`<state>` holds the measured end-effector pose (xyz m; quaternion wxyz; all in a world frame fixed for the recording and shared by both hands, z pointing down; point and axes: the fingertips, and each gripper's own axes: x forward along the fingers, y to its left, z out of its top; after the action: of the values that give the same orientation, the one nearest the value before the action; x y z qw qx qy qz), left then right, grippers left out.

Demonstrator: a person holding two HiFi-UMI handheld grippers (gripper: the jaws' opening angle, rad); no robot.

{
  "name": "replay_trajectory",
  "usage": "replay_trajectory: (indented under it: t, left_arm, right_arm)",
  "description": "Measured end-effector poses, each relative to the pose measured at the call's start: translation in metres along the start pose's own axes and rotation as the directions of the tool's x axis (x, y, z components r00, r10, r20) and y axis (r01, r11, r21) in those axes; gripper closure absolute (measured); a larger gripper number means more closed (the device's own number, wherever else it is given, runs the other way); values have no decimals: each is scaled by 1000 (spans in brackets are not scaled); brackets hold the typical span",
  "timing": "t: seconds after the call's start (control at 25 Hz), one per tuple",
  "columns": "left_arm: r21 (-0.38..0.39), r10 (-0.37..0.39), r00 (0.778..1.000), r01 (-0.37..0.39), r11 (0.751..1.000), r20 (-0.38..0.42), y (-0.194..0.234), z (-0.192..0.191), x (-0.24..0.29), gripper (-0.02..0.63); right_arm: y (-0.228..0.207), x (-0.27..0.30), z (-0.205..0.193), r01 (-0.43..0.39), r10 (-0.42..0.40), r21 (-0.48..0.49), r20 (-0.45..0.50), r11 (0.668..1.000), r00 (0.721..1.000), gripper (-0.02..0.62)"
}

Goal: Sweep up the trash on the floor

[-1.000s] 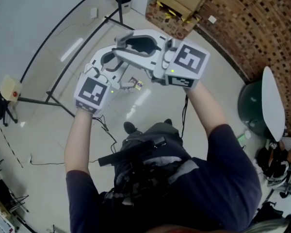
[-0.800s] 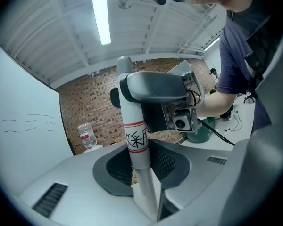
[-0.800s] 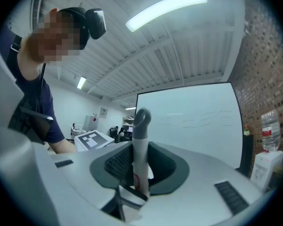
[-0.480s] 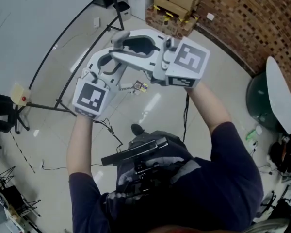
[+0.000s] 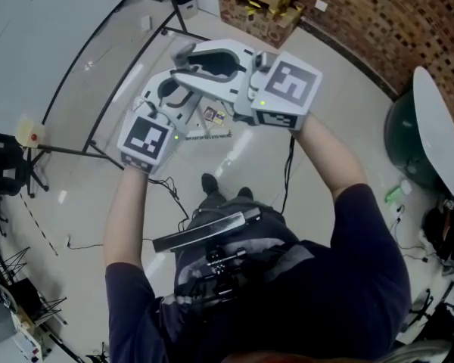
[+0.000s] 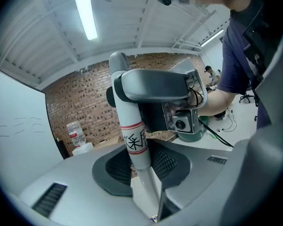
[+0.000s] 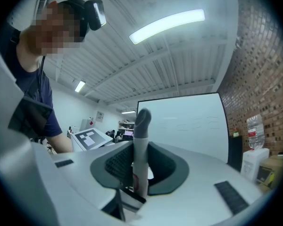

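Both grippers hold one white broom handle [image 6: 132, 135] with a red-striped label. My left gripper [image 6: 137, 160] is shut on it low down; its jaws have just eased open slightly with the handle still between them. My right gripper [image 7: 140, 169] is shut on the same handle [image 7: 141, 145] just under its grey cap; its jaws have just tightened a little. In the head view the left gripper [image 5: 183, 100] sits below the right gripper [image 5: 191, 63], and they hide the handle. Small colourful trash [image 5: 214, 116] lies on the pale floor beneath them, beside a thin bristly strip [image 5: 208, 136].
Cardboard boxes [image 5: 261, 6] stand against the brick wall at the top. A white round table [image 5: 439, 138] on a green base is at the right. A dark stand's legs [image 5: 76, 150] and cables [image 5: 166, 195] cross the floor at the left. A water bottle [image 6: 76, 133] stands by the wall.
Both grippers have travelled across the room together with the handle. The trash now sits higher in the head view, closer under the jaws, and the boxes have slid towards the top edge.
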<state>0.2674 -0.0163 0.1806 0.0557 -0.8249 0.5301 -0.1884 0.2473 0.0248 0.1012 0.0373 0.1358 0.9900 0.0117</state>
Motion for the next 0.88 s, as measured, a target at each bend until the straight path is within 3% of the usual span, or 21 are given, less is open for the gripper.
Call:
replay_trajectory:
  t: [0.36, 0.52, 0.88]
  left_arm:
    - [-44, -7, 1000, 8, 999, 18, 5, -5, -2, 517]
    - [-44, 15, 999, -13, 999, 38, 32, -25, -25, 517]
    - [-49, 23, 996, -19, 999, 88, 118, -81, -94, 517]
  right_arm:
    - [-6, 11, 0, 104, -104, -16, 19, 994, 994, 485]
    - [0, 53, -5, 120, -117, -66, 44, 991, 992, 486]
    - [3, 175, -28, 79, -86, -138, -43, 987, 995, 485]
